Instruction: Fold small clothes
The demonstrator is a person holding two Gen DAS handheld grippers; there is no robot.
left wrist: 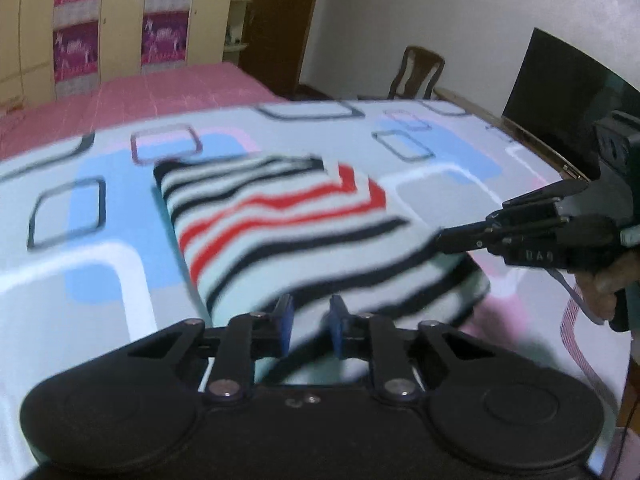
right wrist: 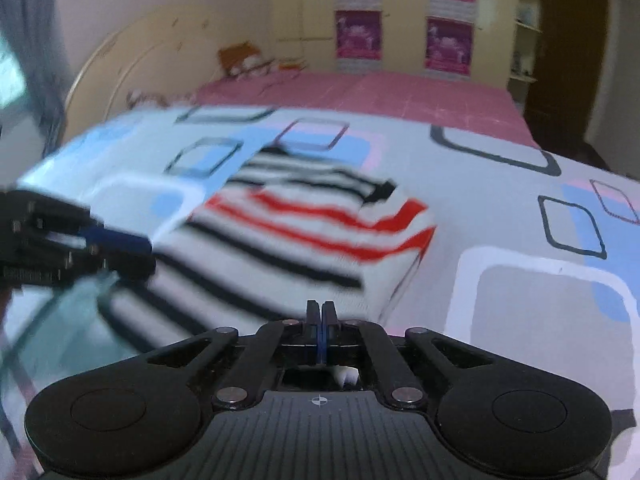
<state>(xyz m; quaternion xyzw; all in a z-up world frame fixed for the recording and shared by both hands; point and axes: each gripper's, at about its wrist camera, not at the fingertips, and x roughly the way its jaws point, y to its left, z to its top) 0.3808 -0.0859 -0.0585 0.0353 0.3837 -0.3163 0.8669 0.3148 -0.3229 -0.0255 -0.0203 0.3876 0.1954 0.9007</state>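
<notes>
A small knit garment (left wrist: 280,232) with black and red stripes on white lies folded on the patterned sheet (left wrist: 80,280). Its near edge is raised off the sheet. My left gripper (left wrist: 312,324) sits at that near edge, its blue pads (left wrist: 286,320) narrowly apart with cloth pinched between them. My right gripper (left wrist: 440,240) comes in from the right and pinches the garment's right corner. In the right wrist view the right gripper (right wrist: 322,312) has its pads pressed together at the garment (right wrist: 304,240) edge, a bit of white cloth showing behind them. The left gripper (right wrist: 148,252) grips the left edge.
The patterned sheet (right wrist: 520,300) covers a bed with a pink cover (left wrist: 140,96) beyond it. A wooden chair (left wrist: 416,74) and a dark screen (left wrist: 560,88) stand on the right. A wardrobe (left wrist: 120,20) lines the far wall. A hand (left wrist: 604,284) holds the right gripper's handle.
</notes>
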